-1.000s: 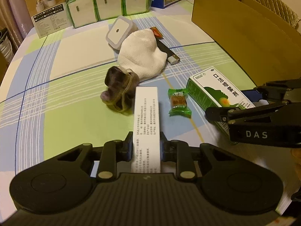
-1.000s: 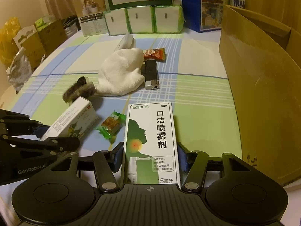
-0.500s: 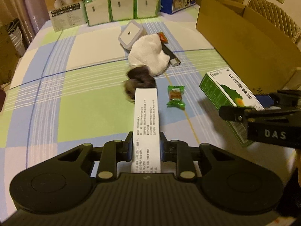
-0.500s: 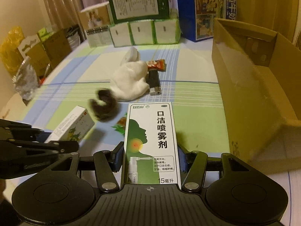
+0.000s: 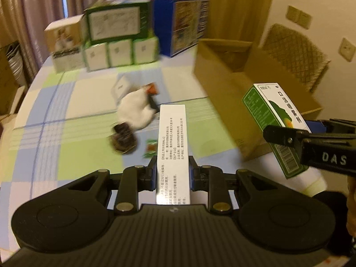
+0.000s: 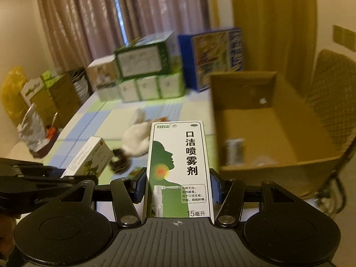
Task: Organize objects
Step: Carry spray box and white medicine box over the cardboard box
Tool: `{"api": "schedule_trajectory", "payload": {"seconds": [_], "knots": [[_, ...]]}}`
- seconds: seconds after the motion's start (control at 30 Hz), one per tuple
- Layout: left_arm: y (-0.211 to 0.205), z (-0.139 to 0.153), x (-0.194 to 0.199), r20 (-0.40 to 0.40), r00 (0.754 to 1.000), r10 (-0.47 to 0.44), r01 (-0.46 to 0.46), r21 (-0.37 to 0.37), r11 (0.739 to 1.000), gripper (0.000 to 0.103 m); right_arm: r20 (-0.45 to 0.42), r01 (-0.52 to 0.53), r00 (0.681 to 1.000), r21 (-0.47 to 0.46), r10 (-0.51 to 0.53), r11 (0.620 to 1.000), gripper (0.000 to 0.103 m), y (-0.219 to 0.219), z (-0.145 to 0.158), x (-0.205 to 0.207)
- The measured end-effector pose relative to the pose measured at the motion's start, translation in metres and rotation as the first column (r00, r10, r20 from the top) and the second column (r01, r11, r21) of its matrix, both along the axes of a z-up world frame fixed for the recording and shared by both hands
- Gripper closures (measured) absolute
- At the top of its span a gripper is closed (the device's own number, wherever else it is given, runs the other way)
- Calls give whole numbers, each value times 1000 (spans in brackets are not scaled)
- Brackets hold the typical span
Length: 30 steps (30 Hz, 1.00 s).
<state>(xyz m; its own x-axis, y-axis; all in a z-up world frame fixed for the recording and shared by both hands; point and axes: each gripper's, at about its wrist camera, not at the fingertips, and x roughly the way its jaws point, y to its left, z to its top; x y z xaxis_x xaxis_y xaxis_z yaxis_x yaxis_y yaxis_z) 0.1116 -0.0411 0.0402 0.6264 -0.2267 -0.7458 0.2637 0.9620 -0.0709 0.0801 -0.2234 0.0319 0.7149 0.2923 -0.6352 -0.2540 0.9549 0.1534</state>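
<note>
Two tools gripping boxes — right (image 6: 178, 185): 口洁喷雾剂 box (image 6: 178, 166), 15毫升 | left (image 5: 172, 173): white box (image 5: 172, 142)

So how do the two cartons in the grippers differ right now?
The left gripper holds a narrow white carton showing only fine black print. The right gripper holds a wider green spray carton with a head silhouette and large characters. The green carton is nearer the cardboard box. Both are clamped and off the table.

White medicine box (image 5: 173, 146) clamped lengthwise in the left tool; green spray box (image 6: 179, 169) in the right.
</note>
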Motion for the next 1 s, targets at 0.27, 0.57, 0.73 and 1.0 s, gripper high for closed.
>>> {"api": "schedule_trajectory", "payload": {"seconds": [0.27,0.57,0.73,1.0], "knots": [[-74,24,10,37,994,-104,105,-28,994,82,47,119,992,-37,-118,992,50,-75,28,15],[-141,36,49,54,983,-178,179,-29,983,82,53,170,984,-54,-168,984,50,-129,37,51],[-164,31,74,50,979,-196,197,-24,980,82,30,187,982,-39,-185,982,50,-148,27,74],[-184,6,104,18,977,-211,211,-9,977,82,-20,196,980,-26,-196,980,50,-163,3,103]]}}
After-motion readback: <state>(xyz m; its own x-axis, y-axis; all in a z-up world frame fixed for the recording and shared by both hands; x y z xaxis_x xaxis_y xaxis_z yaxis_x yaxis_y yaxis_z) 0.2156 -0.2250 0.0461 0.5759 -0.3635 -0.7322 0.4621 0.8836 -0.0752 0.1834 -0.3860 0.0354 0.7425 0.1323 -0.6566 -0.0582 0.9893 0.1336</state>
